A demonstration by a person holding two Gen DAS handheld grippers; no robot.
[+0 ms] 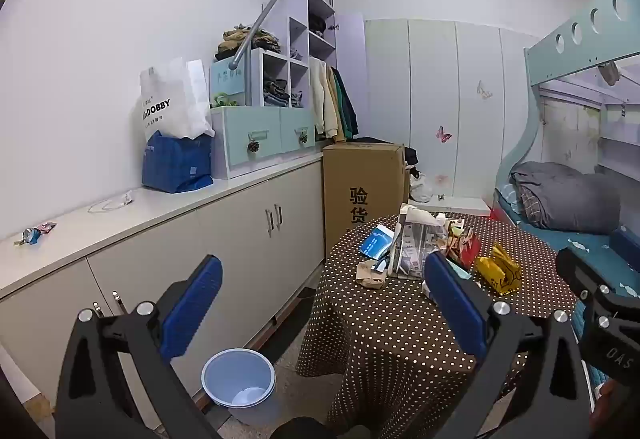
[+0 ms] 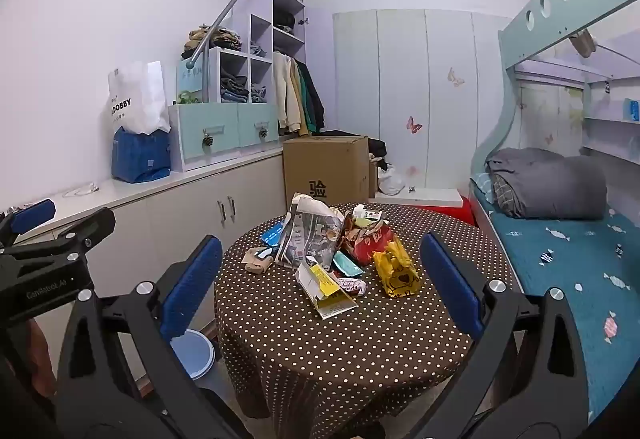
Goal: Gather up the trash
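Trash heaped on the polka-dot table, both grippers wide open and empty.

On the round table, the litter sits toward 12 o'clock: a crumpled newspaper-print bag upright at the middle, a torn red wrapper touching a crinkled yellow plastic bag at its 4 o'clock, and a flattened yellow-and-white carton nearest the camera. The blue bin stands on the floor at the table's 8 o'clock. The left gripper and right gripper hold nothing, jaws spread fully.

1 round table, 1 blue bin, 1 cardboard box, 2 open claws
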